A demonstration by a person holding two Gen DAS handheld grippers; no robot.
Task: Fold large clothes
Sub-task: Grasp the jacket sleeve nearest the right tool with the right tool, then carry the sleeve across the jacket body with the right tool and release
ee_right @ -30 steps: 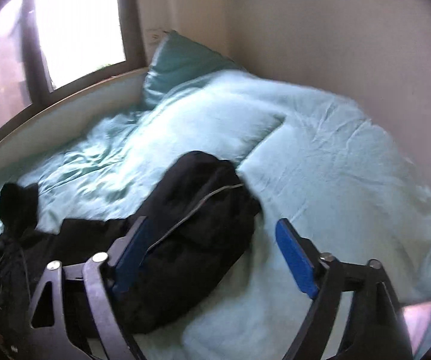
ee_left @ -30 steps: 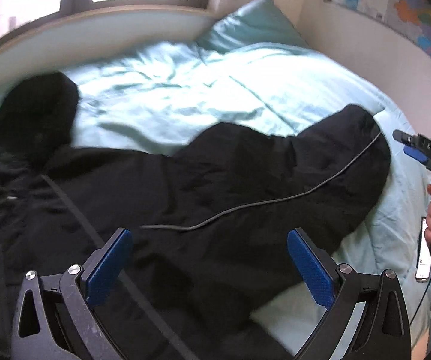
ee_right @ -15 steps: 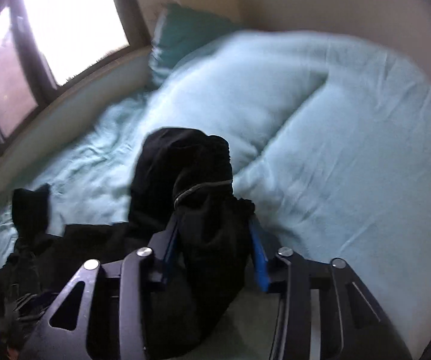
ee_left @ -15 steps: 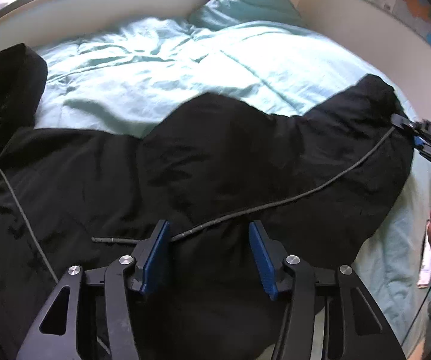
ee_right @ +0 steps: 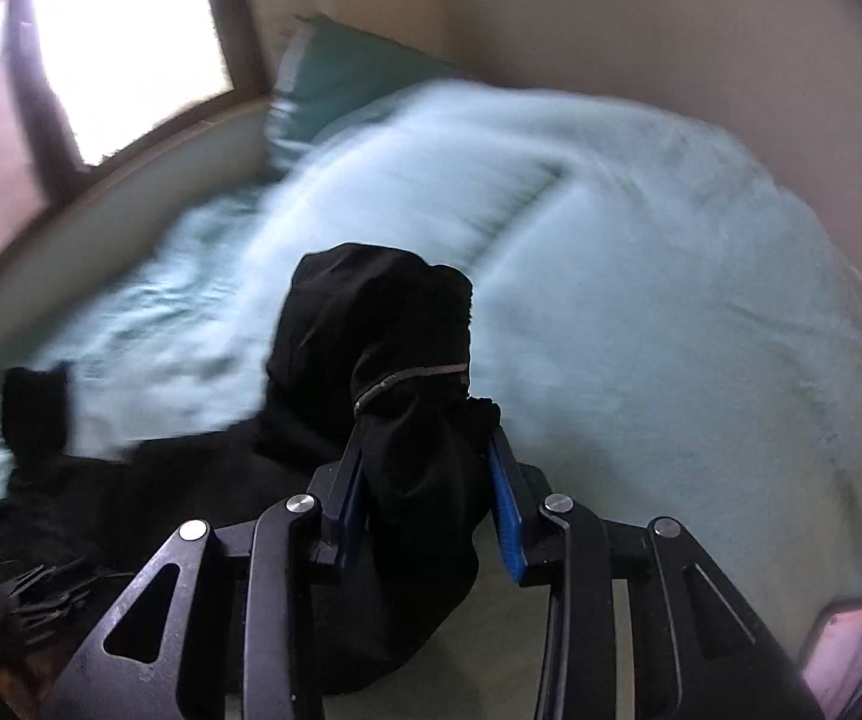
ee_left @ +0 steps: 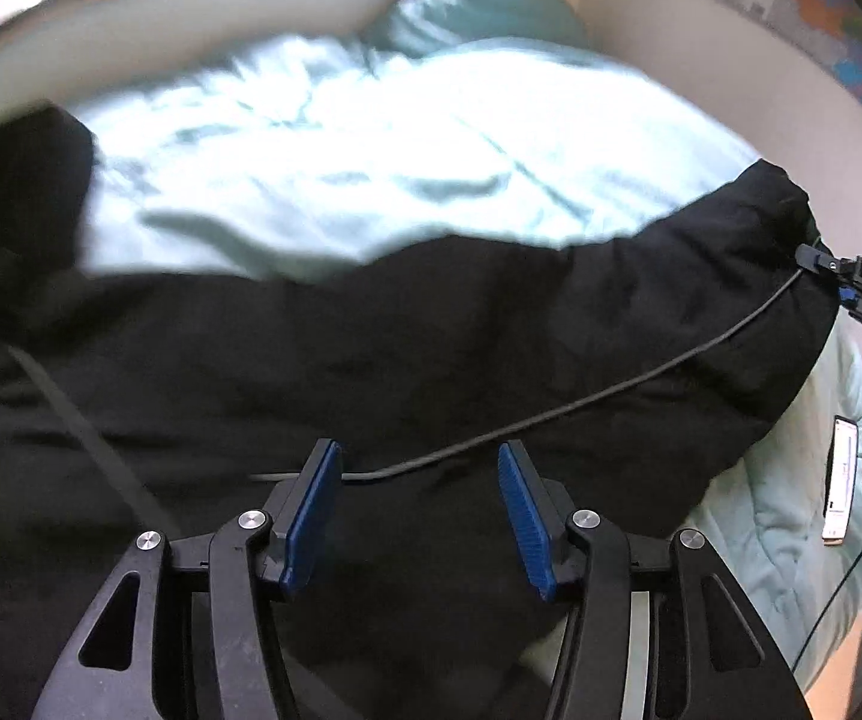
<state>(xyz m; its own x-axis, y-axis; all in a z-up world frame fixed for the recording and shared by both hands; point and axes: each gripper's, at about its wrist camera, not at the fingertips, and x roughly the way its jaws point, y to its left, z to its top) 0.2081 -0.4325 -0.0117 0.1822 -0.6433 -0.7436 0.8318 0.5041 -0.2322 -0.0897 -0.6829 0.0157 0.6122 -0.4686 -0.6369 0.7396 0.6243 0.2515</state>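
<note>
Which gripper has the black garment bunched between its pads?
The right gripper: black garment fabric fills its jaws. The left gripper stands wider over flat cloth.

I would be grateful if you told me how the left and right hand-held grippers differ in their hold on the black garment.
The right hand-held gripper pinches a bunched end of the black garment; the left hand-held gripper stands wider, fabric between its pads, contact unclear. The right holds the garment's far right end; the left sits at its near edge. Both have blue pads and have just been closing.
</note>
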